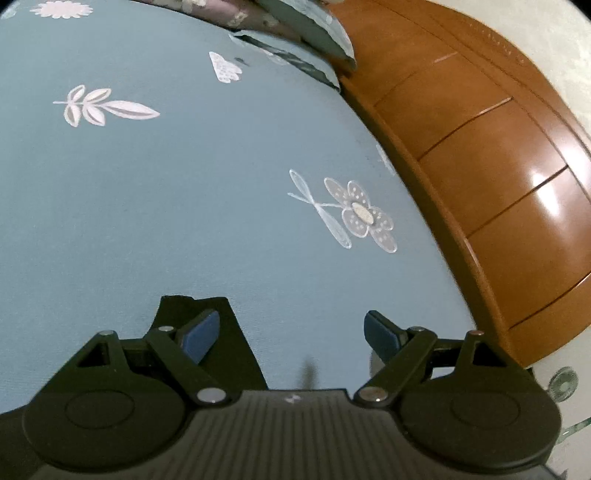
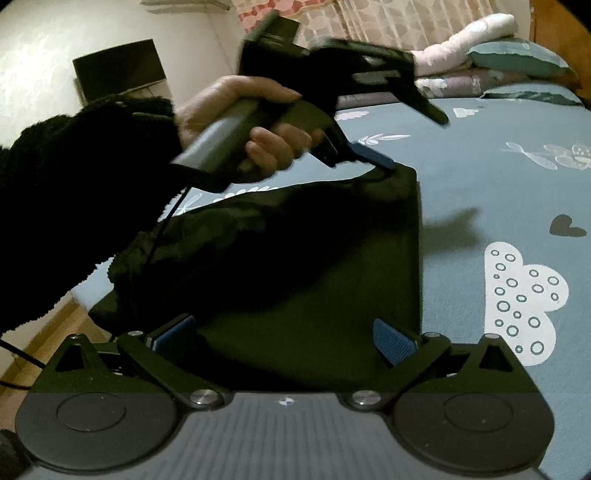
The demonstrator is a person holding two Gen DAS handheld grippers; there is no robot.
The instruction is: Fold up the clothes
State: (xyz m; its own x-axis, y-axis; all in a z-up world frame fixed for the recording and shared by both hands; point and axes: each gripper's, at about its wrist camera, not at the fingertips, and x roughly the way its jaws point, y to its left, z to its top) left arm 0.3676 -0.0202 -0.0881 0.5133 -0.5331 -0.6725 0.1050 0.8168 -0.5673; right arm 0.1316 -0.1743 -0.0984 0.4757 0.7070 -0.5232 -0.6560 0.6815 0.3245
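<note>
A black garment (image 2: 303,258) lies folded in a rough rectangle on the blue patterned bedsheet (image 2: 480,192). My right gripper (image 2: 282,336) is open at the garment's near edge, one blue pad on each side of it. A person's hand (image 2: 236,107) holds my left gripper (image 2: 415,142) over the far right corner of the garment, its lower fingertip (image 2: 380,159) touching the cloth. In the left wrist view my left gripper (image 1: 291,334) is open, with a corner of the black garment (image 1: 240,339) under its left pad (image 1: 201,334) and nothing pinched.
A wooden bed frame (image 1: 480,155) runs along the sheet's right side. Pillows (image 2: 517,59) and a pink plush bundle (image 2: 472,33) lie at the bed's far end. A dark screen (image 2: 118,70) stands by the wall, with wood floor (image 2: 48,332) at lower left.
</note>
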